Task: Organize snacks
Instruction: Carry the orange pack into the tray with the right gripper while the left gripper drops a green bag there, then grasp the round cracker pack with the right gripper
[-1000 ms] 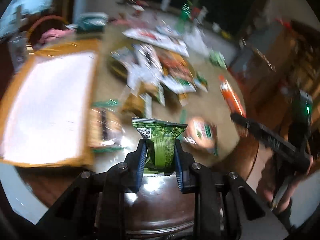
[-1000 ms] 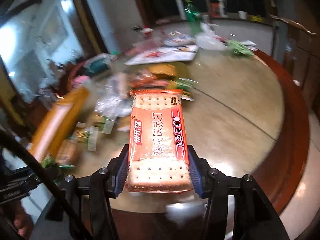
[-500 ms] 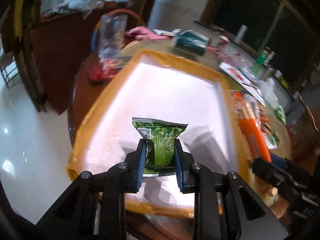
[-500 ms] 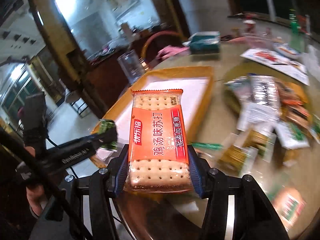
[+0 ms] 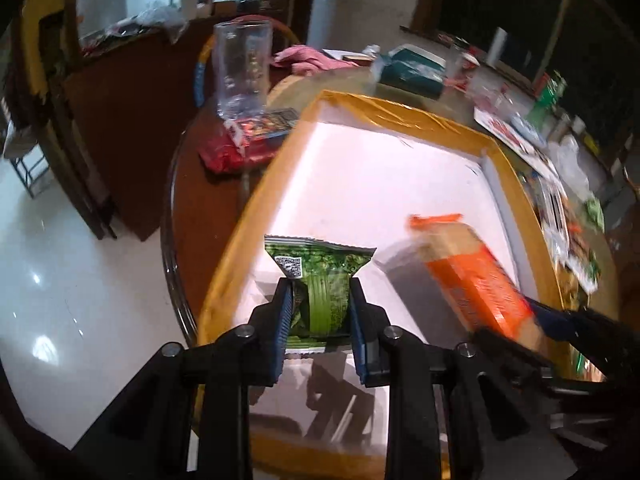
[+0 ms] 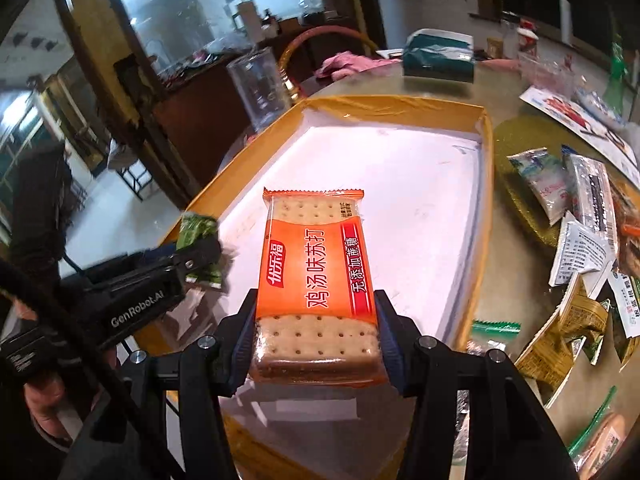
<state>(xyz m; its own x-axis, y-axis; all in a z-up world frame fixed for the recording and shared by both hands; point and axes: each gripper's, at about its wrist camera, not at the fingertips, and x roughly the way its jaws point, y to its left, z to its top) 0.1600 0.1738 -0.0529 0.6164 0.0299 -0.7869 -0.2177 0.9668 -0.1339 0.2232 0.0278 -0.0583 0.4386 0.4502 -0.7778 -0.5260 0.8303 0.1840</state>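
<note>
On my counter (image 6: 516, 248): one clear plastic cup (image 5: 240, 68), upright, near a pink cloth (image 5: 312, 60). A teal box (image 6: 438, 56) sits beyond, well apart.

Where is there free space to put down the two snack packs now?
The white floor of the tray is bare from its far yellow wall to the cracker pack and green pack, which both grippers hold above it. The table right of the tray is crowded with loose snack packets.

You see a glossy plastic cracker pack (image 6: 316, 276), a matt white tray floor (image 6: 400, 184), and a clear plastic cup (image 5: 240, 68) beyond the tray.
</note>
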